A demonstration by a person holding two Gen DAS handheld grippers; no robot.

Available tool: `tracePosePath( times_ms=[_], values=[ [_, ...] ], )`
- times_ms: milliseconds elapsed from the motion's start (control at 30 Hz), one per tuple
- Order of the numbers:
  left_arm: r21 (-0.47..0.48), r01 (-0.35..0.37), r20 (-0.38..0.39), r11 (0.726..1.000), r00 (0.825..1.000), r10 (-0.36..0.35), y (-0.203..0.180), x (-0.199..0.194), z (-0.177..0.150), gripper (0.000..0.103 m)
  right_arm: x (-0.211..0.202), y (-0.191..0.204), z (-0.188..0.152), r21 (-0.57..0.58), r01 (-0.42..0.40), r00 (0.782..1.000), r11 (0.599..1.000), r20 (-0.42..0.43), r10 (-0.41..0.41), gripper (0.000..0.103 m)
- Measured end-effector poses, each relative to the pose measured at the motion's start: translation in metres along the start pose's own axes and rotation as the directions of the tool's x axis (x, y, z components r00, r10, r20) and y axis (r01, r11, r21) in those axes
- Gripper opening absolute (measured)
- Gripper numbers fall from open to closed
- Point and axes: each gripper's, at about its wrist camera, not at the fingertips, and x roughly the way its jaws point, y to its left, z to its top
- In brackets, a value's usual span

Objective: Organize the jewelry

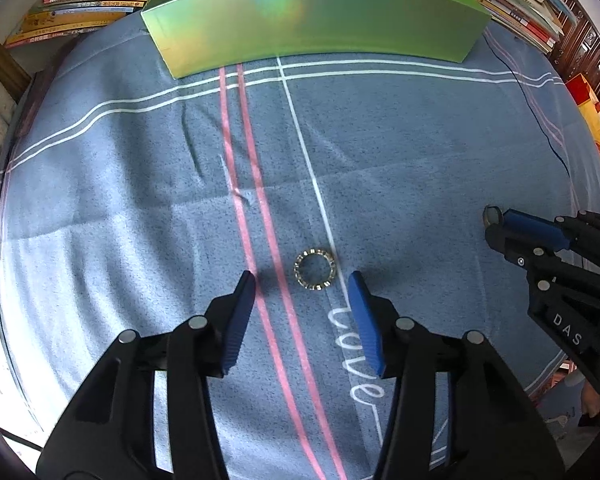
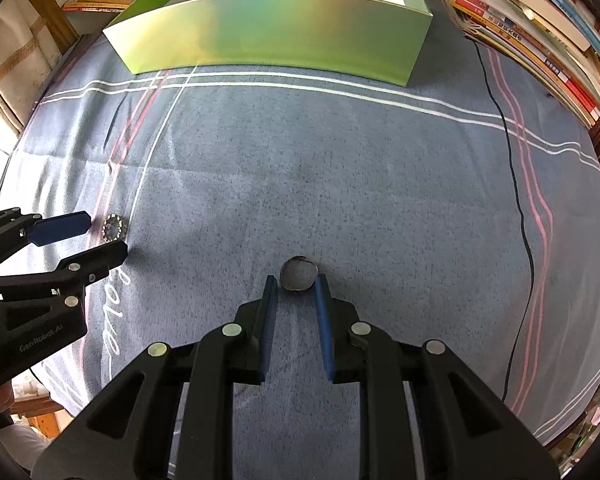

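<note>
A gold studded ring (image 1: 315, 269) lies flat on the blue striped cloth (image 1: 140, 200), just ahead of my left gripper (image 1: 302, 280) and in line with the gap between its tips. That gripper is open and its pads stand clear of the ring on both sides. The right wrist view shows the same gold ring (image 2: 113, 227) beside the left gripper (image 2: 106, 236). My right gripper (image 2: 296, 281) points down at the cloth (image 2: 340, 180), with a thin dark ring (image 2: 298, 274) caught between its tips. From the left wrist view, the thin ring (image 1: 491, 215) sits at the right gripper (image 1: 496, 226) tips.
An open green box (image 1: 316, 20) (image 2: 272, 36) stands at the far edge of the cloth. Stacks of books (image 1: 84, 4) (image 2: 540, 40) flank it on both sides. A black cable (image 2: 512, 184) runs down the cloth's right side.
</note>
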Motion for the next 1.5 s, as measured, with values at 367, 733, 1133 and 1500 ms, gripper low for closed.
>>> tracePosePath(
  times_ms=[367, 733, 1133, 1500],
  values=[
    [0.004, -0.003, 0.011, 1.0, 1.0, 0.003, 0.002, 0.001, 0.0, 0.039, 0.0, 0.005, -0.003, -0.01, -0.022, 1.0, 1.0, 0.014, 0.022, 0.019],
    [-0.07, 0.062, 0.018, 0.996, 0.998, -0.06, 0.038, -0.005, -0.003, 0.027, -0.002, -0.007, -0.002, 0.013, -0.036, 0.999, 0.999, 0.011, 0.036, 0.018],
    [-0.037, 0.024, 0.014, 0.999, 1.0, -0.024, 0.029, -0.005, -0.003, 0.045, -0.005, -0.023, -0.005, 0.055, -0.028, 1.0, 0.998, 0.013, 0.027, 0.032],
    [-0.004, -0.025, 0.03, 1.0, 0.999, 0.025, 0.02, -0.002, 0.003, 0.038, -0.003, -0.015, -0.004, -0.01, -0.009, 1.0, 1.0, 0.014, 0.009, 0.032]
  ],
)
